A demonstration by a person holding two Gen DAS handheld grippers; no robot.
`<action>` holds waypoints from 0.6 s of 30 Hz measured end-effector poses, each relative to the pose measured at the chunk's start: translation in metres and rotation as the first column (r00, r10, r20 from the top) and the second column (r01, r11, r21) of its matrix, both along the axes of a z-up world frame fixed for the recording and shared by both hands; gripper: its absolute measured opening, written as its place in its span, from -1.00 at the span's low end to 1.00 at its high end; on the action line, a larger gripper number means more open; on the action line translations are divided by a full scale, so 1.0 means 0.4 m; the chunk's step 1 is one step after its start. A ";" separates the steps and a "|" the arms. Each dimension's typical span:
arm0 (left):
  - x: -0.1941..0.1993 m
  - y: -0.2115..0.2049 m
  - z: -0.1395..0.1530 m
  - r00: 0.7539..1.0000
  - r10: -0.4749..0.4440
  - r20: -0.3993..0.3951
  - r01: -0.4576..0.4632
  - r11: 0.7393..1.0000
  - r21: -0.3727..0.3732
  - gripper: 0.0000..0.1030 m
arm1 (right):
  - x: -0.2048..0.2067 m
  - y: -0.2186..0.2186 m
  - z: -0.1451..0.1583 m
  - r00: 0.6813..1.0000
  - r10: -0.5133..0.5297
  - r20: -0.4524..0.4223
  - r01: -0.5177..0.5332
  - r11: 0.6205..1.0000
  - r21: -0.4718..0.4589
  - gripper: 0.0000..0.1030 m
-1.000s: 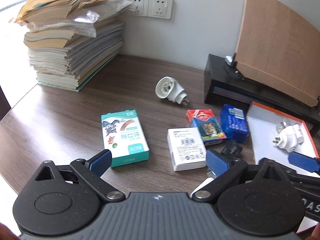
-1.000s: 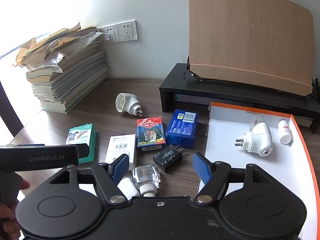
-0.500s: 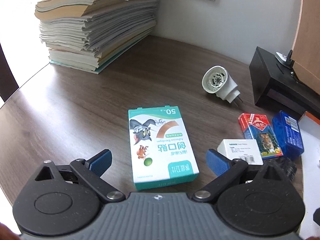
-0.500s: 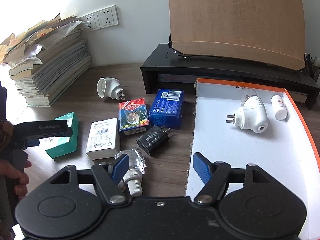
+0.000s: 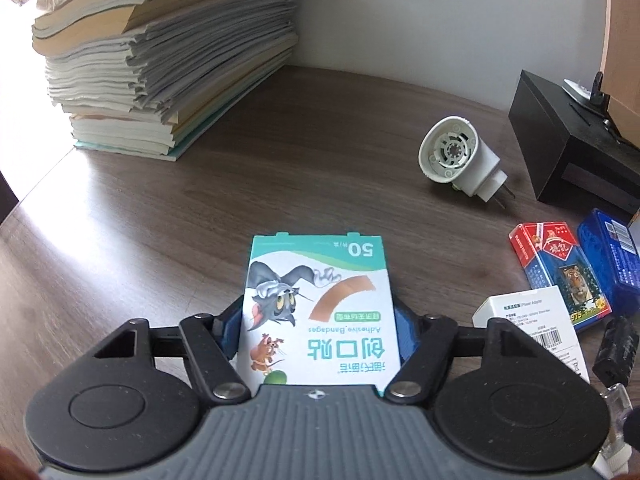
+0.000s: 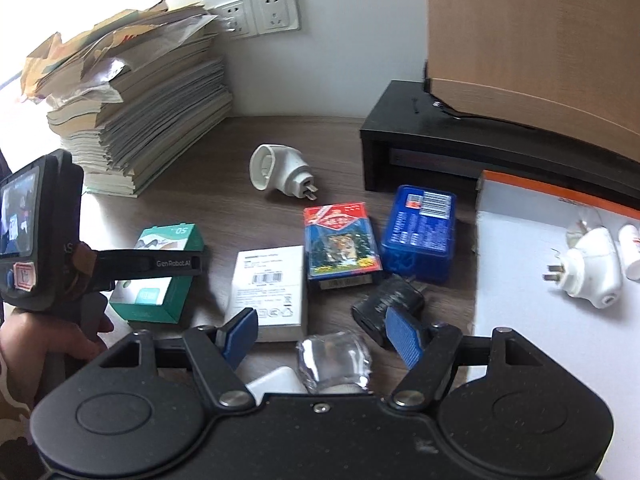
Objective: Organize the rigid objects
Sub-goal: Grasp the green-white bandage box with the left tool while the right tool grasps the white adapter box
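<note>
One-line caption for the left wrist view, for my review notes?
Left tongs closing around a bandage box on a wooden desk, with a paper stack and white plug-in device behind.

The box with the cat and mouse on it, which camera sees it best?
The left wrist view. There the bandage box fills the middle between the closing left tongs, and its cartoon front shows clearly. The right wrist view shows only its green side, small and partly hidden behind the tongs.
</note>
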State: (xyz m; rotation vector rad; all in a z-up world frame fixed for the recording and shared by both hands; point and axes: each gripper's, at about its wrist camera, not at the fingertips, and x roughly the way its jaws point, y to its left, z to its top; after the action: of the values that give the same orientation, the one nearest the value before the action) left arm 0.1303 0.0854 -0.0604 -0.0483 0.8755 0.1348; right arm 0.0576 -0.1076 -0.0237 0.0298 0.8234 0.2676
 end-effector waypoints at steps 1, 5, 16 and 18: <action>-0.005 0.007 0.002 1.000 -0.004 0.004 0.004 1.000 -0.014 0.39 | 0.015 0.020 -0.005 1.000 0.017 0.000 -0.017 1.000 -0.005 0.62; -0.037 0.020 0.019 0.999 -0.027 0.024 0.027 0.999 -0.033 0.39 | 0.074 0.079 -0.038 0.998 0.051 -0.041 -0.052 0.998 -0.021 0.63; -0.104 0.054 0.072 0.996 -0.044 0.071 0.048 0.998 -0.047 0.39 | 0.133 0.171 -0.115 0.994 0.062 -0.090 -0.068 0.995 -0.068 0.38; -0.110 0.048 0.080 0.995 -0.048 0.084 0.052 0.998 -0.048 0.39 | 0.116 0.169 -0.092 0.997 0.053 -0.048 -0.057 0.996 -0.070 0.38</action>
State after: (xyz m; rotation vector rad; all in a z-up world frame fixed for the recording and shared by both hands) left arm 0.0863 0.1048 -0.0283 -0.0778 0.7968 0.0640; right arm 0.1040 -0.0401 -0.0603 -0.0537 0.8805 0.2903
